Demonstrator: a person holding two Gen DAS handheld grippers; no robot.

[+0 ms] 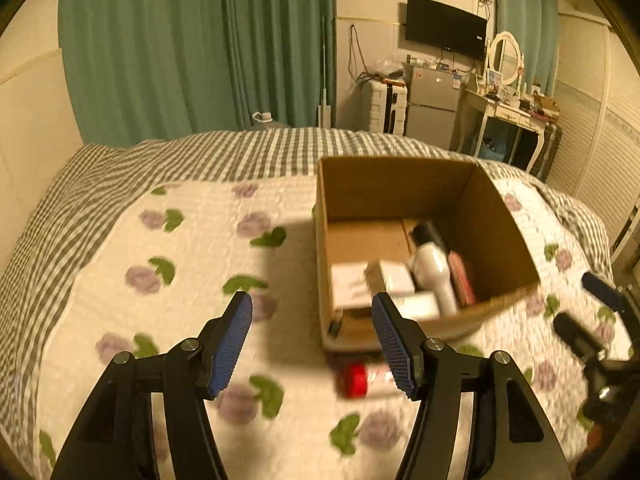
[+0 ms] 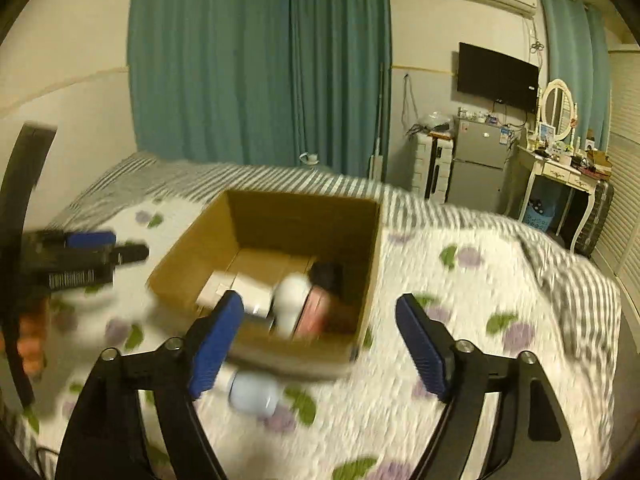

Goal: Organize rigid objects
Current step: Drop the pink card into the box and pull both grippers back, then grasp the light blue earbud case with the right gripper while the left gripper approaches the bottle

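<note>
An open cardboard box stands on the bed; it also shows in the right wrist view. Inside lie a white bottle with a black cap, white cartons and a pink item. A tube with a red cap lies on the quilt in front of the box, by my left gripper's right finger. My left gripper is open and empty. My right gripper is open and empty above the box's near edge. A pale blue-white bottle lies on the quilt below the box.
The bed carries a white quilt with purple flowers over a striped sheet. The right gripper shows at the left wrist view's right edge; the left gripper shows at far left of the right wrist view. Curtains, fridge and dressing table stand behind.
</note>
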